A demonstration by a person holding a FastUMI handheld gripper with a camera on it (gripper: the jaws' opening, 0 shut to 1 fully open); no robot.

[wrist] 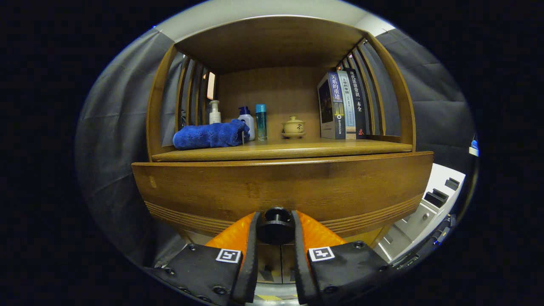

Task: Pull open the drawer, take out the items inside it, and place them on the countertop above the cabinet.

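A wooden cabinet stands right in front of me, and its drawer front (280, 187) spans the space just beyond my fingers. A round black knob (276, 225) sticks out from the drawer's lower middle. My gripper (275, 227) is shut on that knob, one finger pressing each side of it. The drawer's inside is hidden. Above the drawer lies the wooden countertop (306, 148), under a shelf roof.
On the countertop rest a folded blue towel (210, 135), a white pump bottle (215, 112), a blue-capped bottle (246, 121), a teal tube (261, 121), a small lidded teacup (293, 126) and upright books (342, 106). A white unit (429, 204) stands to the right.
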